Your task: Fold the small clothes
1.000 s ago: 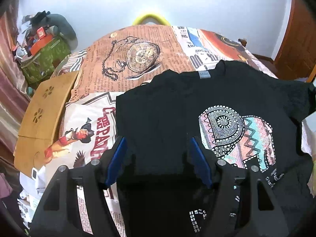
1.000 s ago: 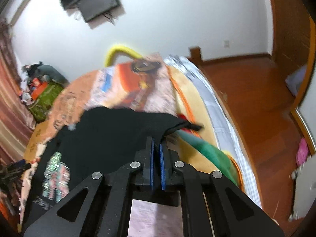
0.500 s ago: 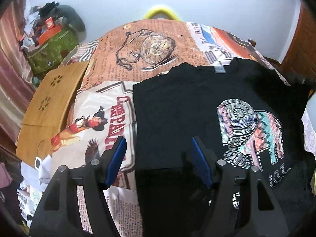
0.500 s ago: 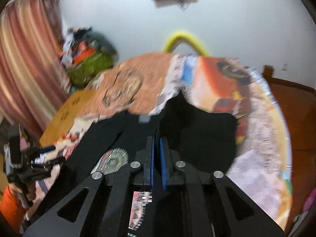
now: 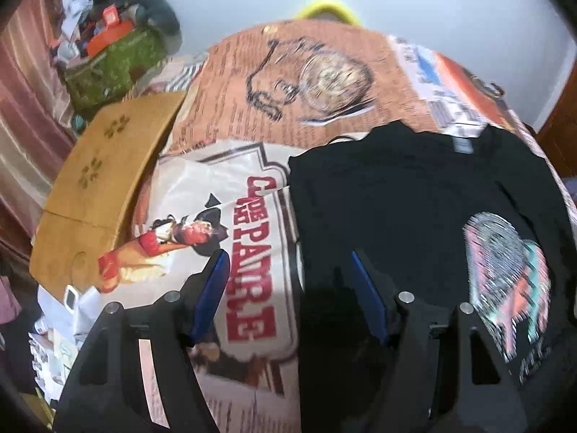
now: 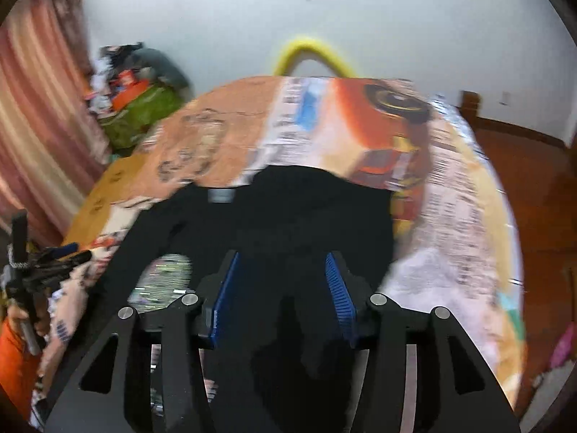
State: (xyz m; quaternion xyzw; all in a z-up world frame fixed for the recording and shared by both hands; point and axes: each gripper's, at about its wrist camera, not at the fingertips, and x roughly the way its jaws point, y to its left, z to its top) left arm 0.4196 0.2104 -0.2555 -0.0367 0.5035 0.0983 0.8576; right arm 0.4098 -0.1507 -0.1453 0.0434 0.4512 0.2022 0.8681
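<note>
Flat, the black T-shirt (image 5: 396, 195) points collar away; left fingers (image 5: 216, 281) spread, right fingers (image 6: 339, 288) opening, empty.

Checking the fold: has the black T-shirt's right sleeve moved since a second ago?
Yes. The sleeve that trailed toward the bed's right edge now lies folded over the shirt body, away from the wooden floor.

Both grippers share one build: the left gripper (image 5: 290, 270) and the right gripper (image 6: 281, 274) have matte black fingers with triangular cut-outs, each finger carrying two round silver screw heads. Blue ribbed pads (image 6: 339, 288) line the inner faces of the jaws. In the right wrist view an orange sleeve (image 6: 14, 353) shows at the left edge.
</note>
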